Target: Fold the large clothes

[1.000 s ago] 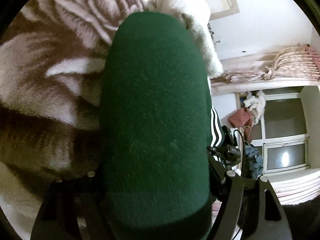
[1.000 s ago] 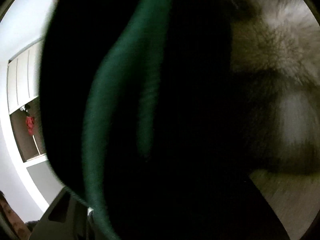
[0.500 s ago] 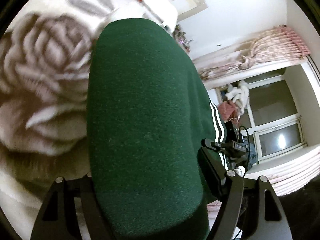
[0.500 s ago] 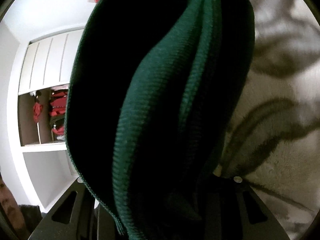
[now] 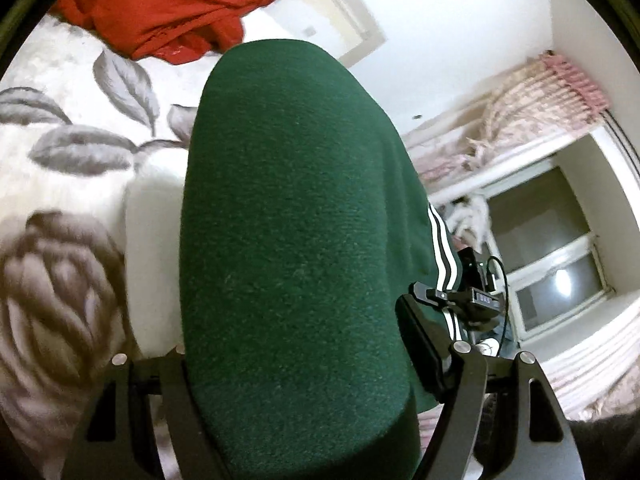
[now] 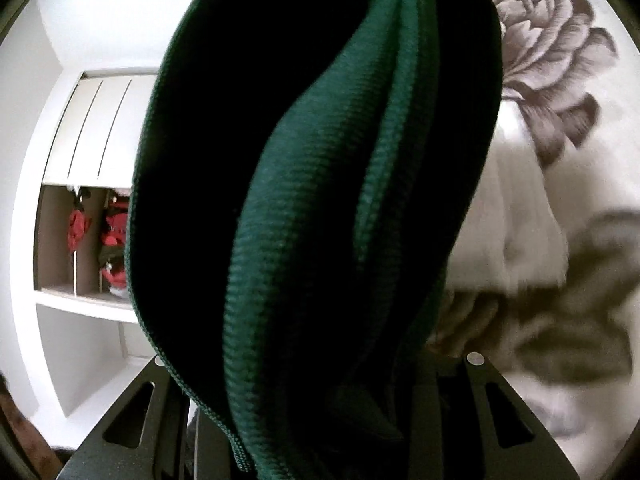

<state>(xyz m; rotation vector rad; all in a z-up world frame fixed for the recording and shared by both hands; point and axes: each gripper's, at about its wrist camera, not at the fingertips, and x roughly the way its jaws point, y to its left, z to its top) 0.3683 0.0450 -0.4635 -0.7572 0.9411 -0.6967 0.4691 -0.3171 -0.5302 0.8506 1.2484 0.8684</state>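
Note:
A dark green garment (image 5: 288,240) with white side stripes fills the middle of the left wrist view, draped over and between my left gripper's (image 5: 296,364) fingers, which are shut on it. In the right wrist view the same green garment (image 6: 320,220) hangs in thick ribbed folds, and my right gripper (image 6: 320,396) is shut on it. Both fingertip pairs are hidden by cloth. The garment is lifted above a white blanket with grey-brown roses (image 5: 60,272), also seen in the right wrist view (image 6: 560,160).
A red garment (image 5: 168,4) lies on the blanket at the far end. A window with pink curtains (image 5: 552,240) is at right. A white shelf unit with red items (image 6: 80,232) stands at left in the right wrist view.
Both grippers have risen with the green garment and tilted up. The blanket has dropped away, and the red garment and the shelves have come into view.

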